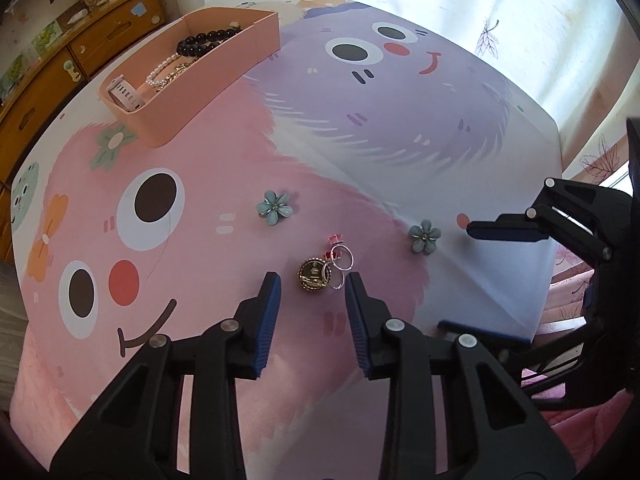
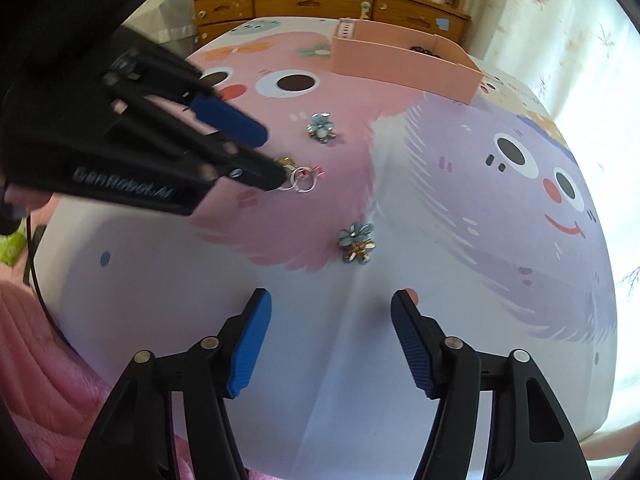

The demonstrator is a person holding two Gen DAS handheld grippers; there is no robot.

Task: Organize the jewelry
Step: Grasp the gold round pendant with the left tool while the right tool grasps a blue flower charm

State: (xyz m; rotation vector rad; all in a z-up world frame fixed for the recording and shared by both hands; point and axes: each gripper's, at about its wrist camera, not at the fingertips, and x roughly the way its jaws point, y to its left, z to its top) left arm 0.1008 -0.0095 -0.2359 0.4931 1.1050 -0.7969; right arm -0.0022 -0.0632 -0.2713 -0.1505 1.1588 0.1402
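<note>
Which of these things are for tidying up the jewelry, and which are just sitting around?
For the job: pink box, two blue flower clips, gold brooch, silver rings, left gripper, right gripper.

Just there: wooden dresser, curtain, cartoon tablecloth.

Over a cartoon-printed bench [image 2: 440, 208], the right hand-held gripper [image 2: 332, 312] hangs open before a blue flower-shaped clip [image 2: 355, 240]. The left hand-held gripper [image 2: 268, 156] brackets a gold round brooch [image 2: 285, 162] beside silver rings [image 2: 302, 180].
</note>
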